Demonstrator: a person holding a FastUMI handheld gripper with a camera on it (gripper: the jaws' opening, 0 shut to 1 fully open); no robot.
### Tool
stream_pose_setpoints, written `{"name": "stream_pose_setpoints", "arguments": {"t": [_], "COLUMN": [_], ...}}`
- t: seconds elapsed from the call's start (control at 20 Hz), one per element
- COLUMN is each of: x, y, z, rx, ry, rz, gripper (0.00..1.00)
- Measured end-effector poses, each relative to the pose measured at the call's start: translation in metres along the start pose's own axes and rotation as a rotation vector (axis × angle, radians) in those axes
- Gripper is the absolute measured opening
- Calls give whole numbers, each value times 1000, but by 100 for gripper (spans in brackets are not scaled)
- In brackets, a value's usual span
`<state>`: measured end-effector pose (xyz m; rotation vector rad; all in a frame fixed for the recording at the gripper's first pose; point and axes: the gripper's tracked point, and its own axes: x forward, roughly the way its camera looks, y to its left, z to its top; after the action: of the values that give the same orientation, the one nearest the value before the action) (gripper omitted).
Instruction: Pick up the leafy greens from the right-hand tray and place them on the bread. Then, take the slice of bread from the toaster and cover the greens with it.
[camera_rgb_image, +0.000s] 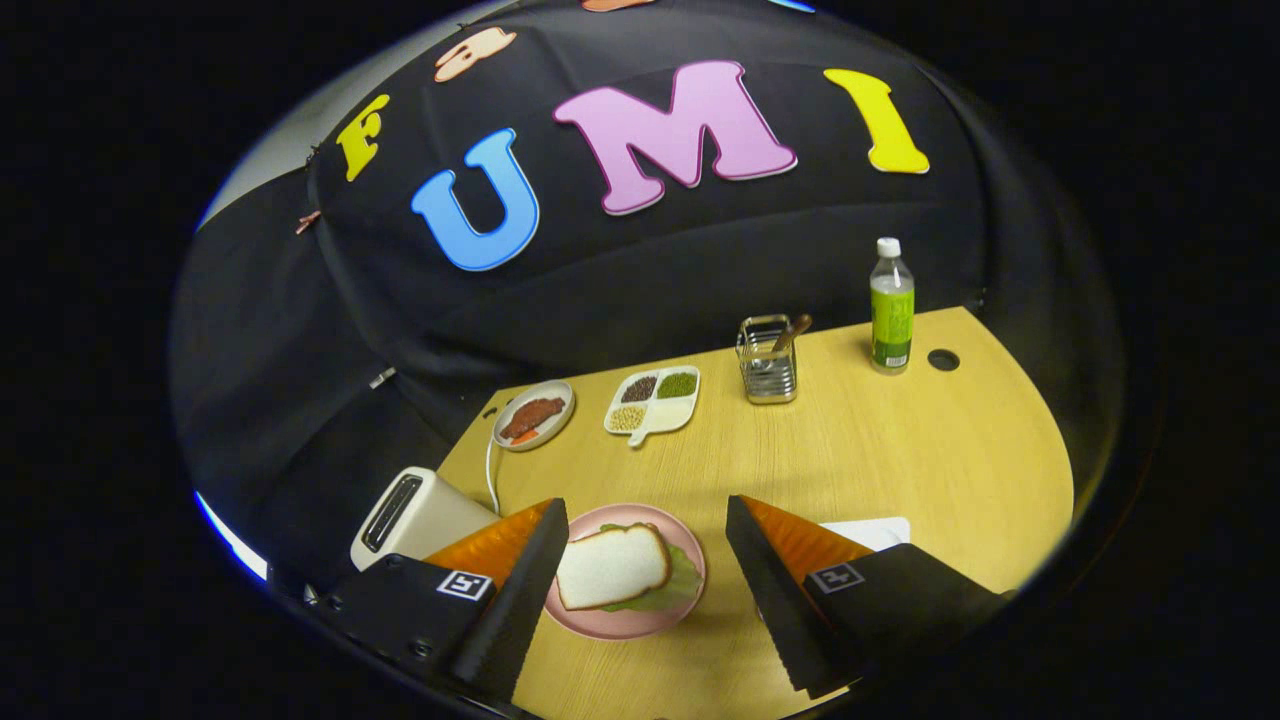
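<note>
A pink plate lies on the wooden table between my two fingers. On it a white slice of bread rests on top of leafy greens, whose green edge sticks out on the right and underneath. My gripper hangs above the plate, open, with nothing between its fingers. A cream toaster stands just left of the left finger; its slot looks dark. A white tray peeks out behind the right finger.
Farther back on the table sit a small plate with red-brown food, a white divided dish of grains, a metal utensil holder and a green-labelled bottle. A round cable hole lies beside the bottle.
</note>
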<state>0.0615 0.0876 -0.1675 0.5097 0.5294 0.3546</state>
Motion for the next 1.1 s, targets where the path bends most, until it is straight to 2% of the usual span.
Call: {"name": "stream_pose_setpoints", "arguments": {"t": [0.25, 0.5, 0.8, 1.1], "x": [-55, -104, -133, -140], "y": [18, 46, 64, 72], "z": [43, 66, 58, 52], "rx": [-72, -165, -162, -180], "ry": [-145, -261, -290, -285], "rz": [5, 5, -9, -3], "gripper": [98, 98, 98, 98]}}
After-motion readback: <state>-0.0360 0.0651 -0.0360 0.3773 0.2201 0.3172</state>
